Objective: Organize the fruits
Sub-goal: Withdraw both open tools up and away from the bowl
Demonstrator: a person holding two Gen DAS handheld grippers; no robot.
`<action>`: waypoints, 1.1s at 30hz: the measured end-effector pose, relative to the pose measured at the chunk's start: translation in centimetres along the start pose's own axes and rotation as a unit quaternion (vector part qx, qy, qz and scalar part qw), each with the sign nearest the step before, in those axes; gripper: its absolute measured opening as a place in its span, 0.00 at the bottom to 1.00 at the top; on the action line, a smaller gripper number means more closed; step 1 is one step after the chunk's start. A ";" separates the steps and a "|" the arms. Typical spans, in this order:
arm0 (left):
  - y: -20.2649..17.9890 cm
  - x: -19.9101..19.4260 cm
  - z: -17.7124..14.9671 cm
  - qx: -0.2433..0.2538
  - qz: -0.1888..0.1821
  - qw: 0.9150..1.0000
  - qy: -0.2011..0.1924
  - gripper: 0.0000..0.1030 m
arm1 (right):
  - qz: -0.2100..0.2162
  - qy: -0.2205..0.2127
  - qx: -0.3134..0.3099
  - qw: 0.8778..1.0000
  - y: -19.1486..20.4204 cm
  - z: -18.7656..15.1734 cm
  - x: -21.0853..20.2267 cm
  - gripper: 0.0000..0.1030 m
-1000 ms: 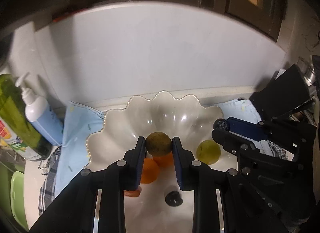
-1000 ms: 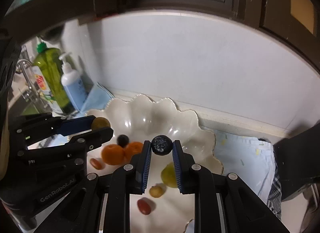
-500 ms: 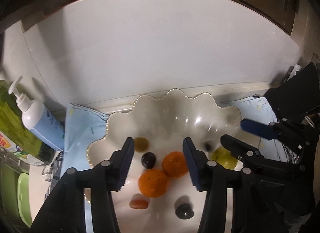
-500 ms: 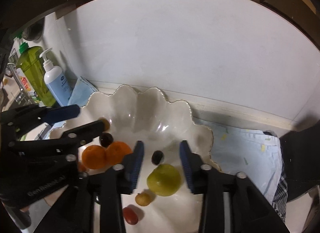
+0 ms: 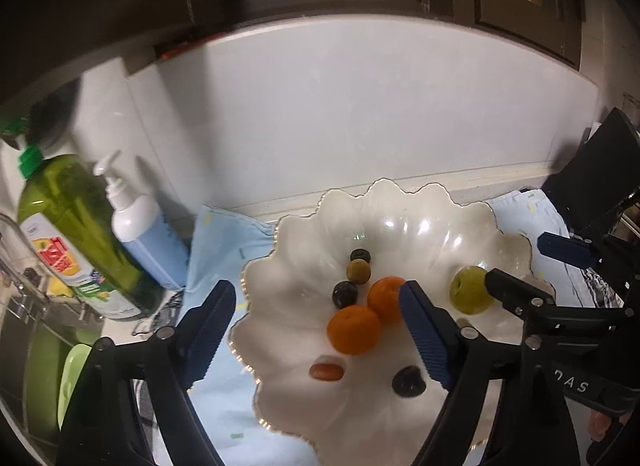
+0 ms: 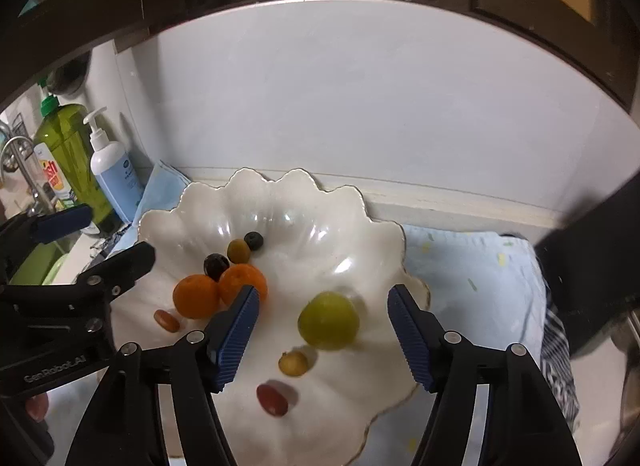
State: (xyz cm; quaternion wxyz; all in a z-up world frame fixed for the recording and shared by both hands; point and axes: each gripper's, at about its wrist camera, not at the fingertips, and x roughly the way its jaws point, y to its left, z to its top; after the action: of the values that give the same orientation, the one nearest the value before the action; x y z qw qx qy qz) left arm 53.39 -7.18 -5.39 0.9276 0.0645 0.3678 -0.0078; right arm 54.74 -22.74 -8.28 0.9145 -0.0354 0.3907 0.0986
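Note:
A white scalloped bowl (image 5: 404, 221) (image 6: 304, 217) sits on a light blue cloth against the wall. In it lie two oranges (image 5: 354, 329) (image 6: 196, 296), a green round fruit (image 5: 469, 295) (image 6: 329, 321), an olive-brown fruit (image 5: 358, 270) (image 6: 239, 250), dark berries (image 5: 345, 294) (image 6: 253, 240), a red grape (image 6: 272, 400) and a small yellow fruit (image 6: 293, 363). My left gripper (image 5: 318, 336) is open and empty above the bowl's left half. My right gripper (image 6: 323, 340) is open and empty above the green fruit.
A green dish-soap bottle (image 5: 76, 234) and a white pump bottle (image 5: 140, 225) stand left of the bowl, next to a sink tap (image 6: 18, 161). A black object (image 6: 592, 266) stands at the right on the cloth (image 6: 472, 278). Dark cabinets hang above.
Both grippers opened and let go: the olive-brown fruit and a dark berry now lie in the bowl. Both grippers have pulled back and up, jaws wider.

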 end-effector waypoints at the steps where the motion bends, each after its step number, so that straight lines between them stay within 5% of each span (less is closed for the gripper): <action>1: 0.2 -0.6 -0.4 0.000 0.002 1.000 -0.006 0.85 | -0.002 -0.002 0.003 1.000 0.1 -0.2 -0.4 0.68; 11: 2.2 -7.5 -4.4 0.007 0.023 0.997 -0.072 0.99 | -0.037 -0.060 0.006 0.997 3.2 -3.2 -7.5 0.82; 33: 3.7 -23.9 -14.4 0.028 0.006 0.987 -0.155 1.00 | -0.082 -0.154 0.034 0.984 8.6 -14.2 -23.8 0.90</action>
State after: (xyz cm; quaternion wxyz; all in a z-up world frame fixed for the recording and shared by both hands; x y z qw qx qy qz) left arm 26.38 -2.50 0.94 0.9713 0.0909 0.2185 -0.0228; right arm 26.82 -19.99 -0.82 0.9693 -0.0204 0.2445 0.0140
